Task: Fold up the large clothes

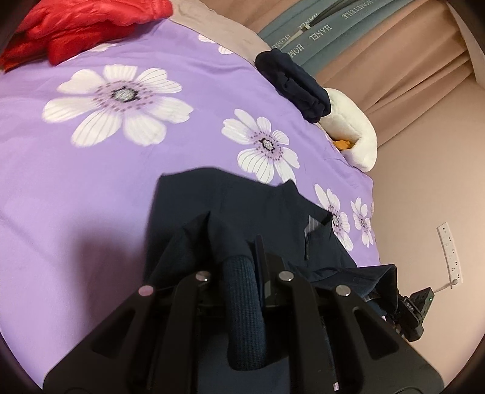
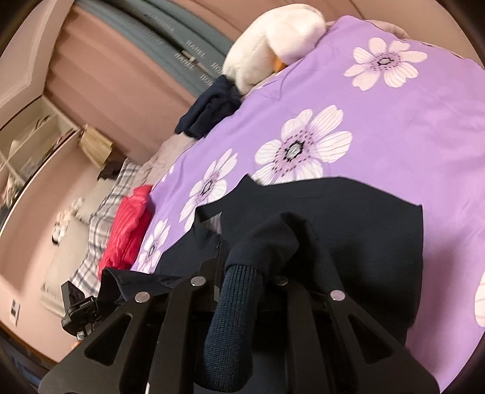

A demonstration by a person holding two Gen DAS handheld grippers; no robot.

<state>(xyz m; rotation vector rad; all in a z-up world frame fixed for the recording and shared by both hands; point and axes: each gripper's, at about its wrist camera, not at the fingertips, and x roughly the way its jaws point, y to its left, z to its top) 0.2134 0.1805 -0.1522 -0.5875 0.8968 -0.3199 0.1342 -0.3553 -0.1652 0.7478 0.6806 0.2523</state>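
Navy jacket (image 1: 242, 212) spread on the purple flowered bedspread (image 1: 91, 169), lifted at the near edge. Left gripper (image 1: 242, 272) pinching one ribbed cuff (image 1: 244, 306) between its fingers; right gripper (image 2: 242, 278) pinching the other ribbed cuff (image 2: 233, 321) likewise. Farther off on the bed: red garment (image 1: 85, 24), folded dark garment (image 1: 294, 85), white plush toy (image 1: 351, 133).

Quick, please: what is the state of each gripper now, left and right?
Left gripper: shut on the ribbed cuff of the navy jacket.
Right gripper: shut on the jacket's other cuff.
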